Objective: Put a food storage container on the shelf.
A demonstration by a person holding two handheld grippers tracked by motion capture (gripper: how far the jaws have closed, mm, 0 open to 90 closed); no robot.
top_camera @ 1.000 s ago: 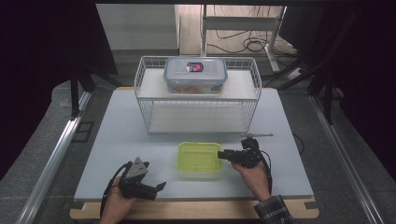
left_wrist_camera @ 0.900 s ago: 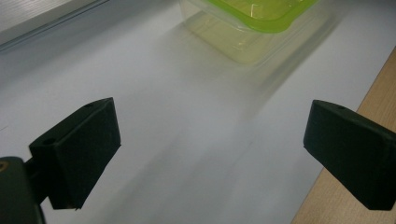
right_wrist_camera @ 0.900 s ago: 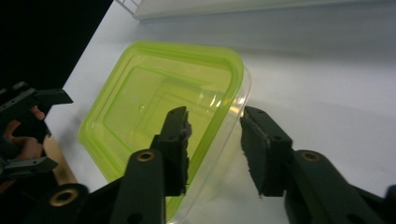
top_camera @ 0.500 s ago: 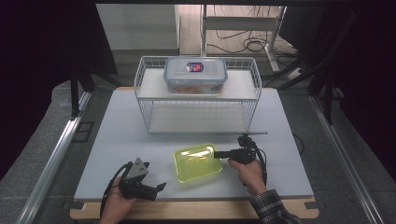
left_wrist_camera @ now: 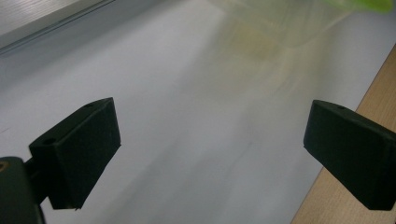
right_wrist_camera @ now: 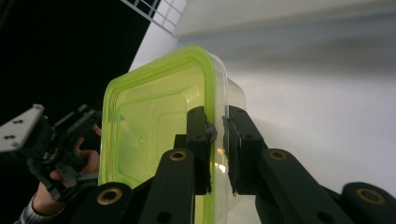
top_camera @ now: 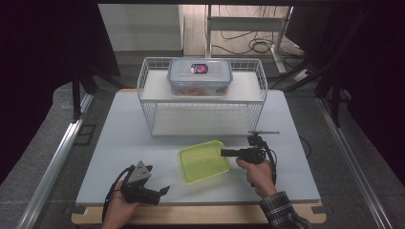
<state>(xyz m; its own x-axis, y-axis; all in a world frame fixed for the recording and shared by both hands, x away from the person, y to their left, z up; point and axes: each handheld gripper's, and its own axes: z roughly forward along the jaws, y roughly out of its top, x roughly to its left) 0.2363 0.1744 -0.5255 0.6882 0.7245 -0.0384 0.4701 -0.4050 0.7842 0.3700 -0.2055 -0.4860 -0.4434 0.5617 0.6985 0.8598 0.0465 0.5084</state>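
Right gripper (top_camera: 224, 152), seen from the high view, reaching leftward across the tabletop (top_camera: 119, 138) and clamped onto the right edge of a yellow-green container (top_camera: 204, 161). Jaws just now drawn together, with the container's rim between them; in the right gripper view (right_wrist_camera: 215, 140), pads pinching the green rim from both sides, one jaw inside the tub and one outside against the clear wall. Container (right_wrist_camera: 159, 126) sitting near the middle front of the tabletop, just ahead of the wire rack (top_camera: 205, 102), turned slightly askew to the table edge. Whether its underside lies flat or is tipped up a little: cannot tell.

Left gripper (top_camera: 160, 191) held low at the front left, well apart from the container, pointing roughly toward it. In the left gripper view, jaws spread wide with nothing between them (left_wrist_camera: 210, 154), only pale tabletop beneath and a blurred green corner of the container (left_wrist_camera: 359, 4) at the top edge.

On the top shelf of the wire rack, a clear lidded box (top_camera: 199, 76) with a red and blue label, shut, with something reddish inside. Person's hand (top_camera: 260, 174) wrapped around the right gripper's handle, plaid sleeve (top_camera: 282, 212) at the bottom edge.
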